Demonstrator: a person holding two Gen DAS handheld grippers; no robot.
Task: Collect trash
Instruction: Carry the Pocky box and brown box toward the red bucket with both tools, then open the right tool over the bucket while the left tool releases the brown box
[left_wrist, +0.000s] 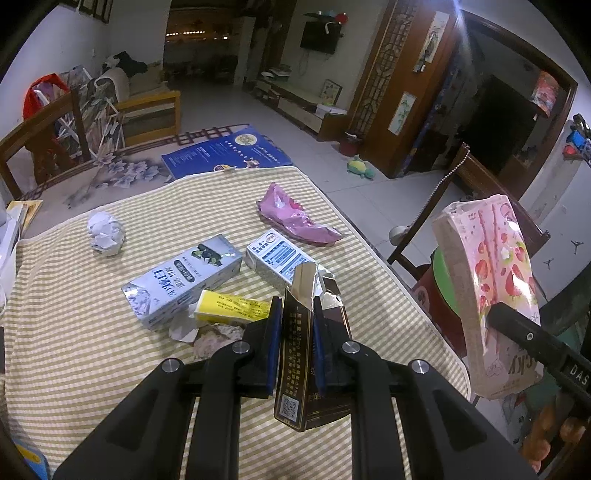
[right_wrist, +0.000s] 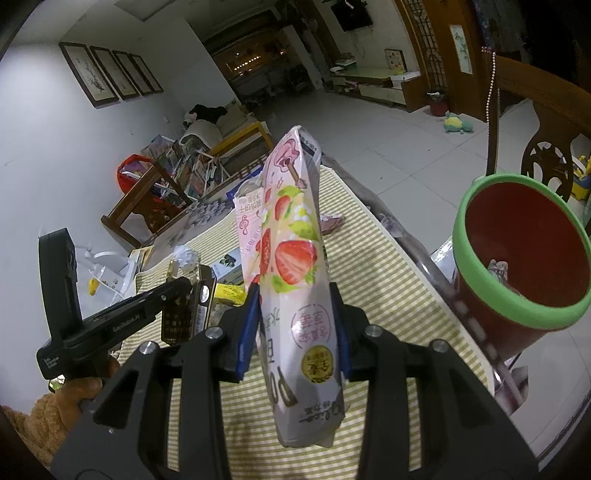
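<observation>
Glossy plastic strawberry snack bag (right_wrist: 295, 280); glossy cardboard cigarette box (left_wrist: 306, 339); matt striped woven tablecloth (left_wrist: 92, 332); crumpled paper ball (left_wrist: 105, 233).

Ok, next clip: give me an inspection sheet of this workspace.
Surface: striped tablecloth, littered.
Job's things: strawberry snack box in right tongs; dark carton in left tongs; red bin with green rim beside the table.
Clutter: paper ball, pink wrapper, two cartons, yellow tube.
Grippers: both shut on trash.
Cables: nothing seen.
Surroundings: wooden chairs, tiled floor, plush toy.
</observation>
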